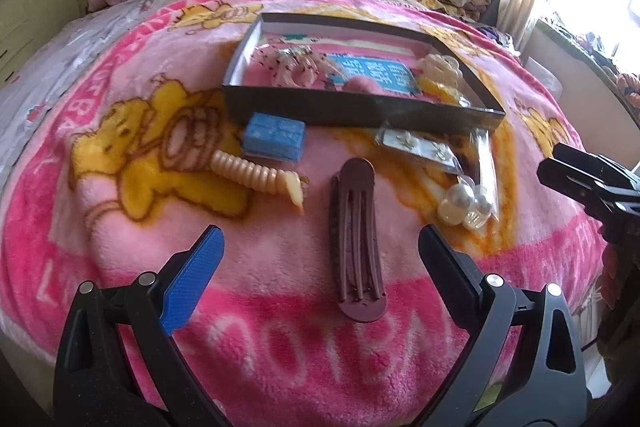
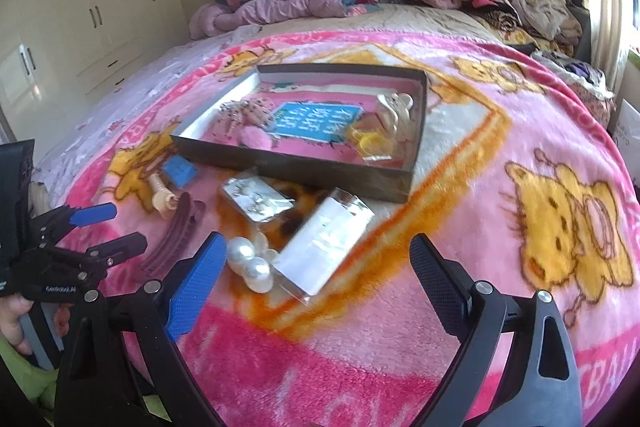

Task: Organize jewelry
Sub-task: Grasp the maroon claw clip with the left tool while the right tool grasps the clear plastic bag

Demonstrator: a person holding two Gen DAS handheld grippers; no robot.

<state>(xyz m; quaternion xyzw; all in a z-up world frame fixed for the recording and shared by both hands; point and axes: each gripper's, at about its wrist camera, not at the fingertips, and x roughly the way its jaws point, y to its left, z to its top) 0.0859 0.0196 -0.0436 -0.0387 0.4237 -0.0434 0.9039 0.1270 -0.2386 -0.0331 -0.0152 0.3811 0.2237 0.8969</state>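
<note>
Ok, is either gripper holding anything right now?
Nothing is held. The left gripper is open above the long maroon plastic hair clip; the right gripper is open too.

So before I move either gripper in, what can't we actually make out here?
- Left wrist view: the box near wall hides the lower edges of the items inside.
- Left wrist view: the right gripper is cut off by the frame edge.
- Both views: the earrings in the clear packets are too small and glary to count.
- Right wrist view: the blue card's print is blurred, unreadable.
</note>
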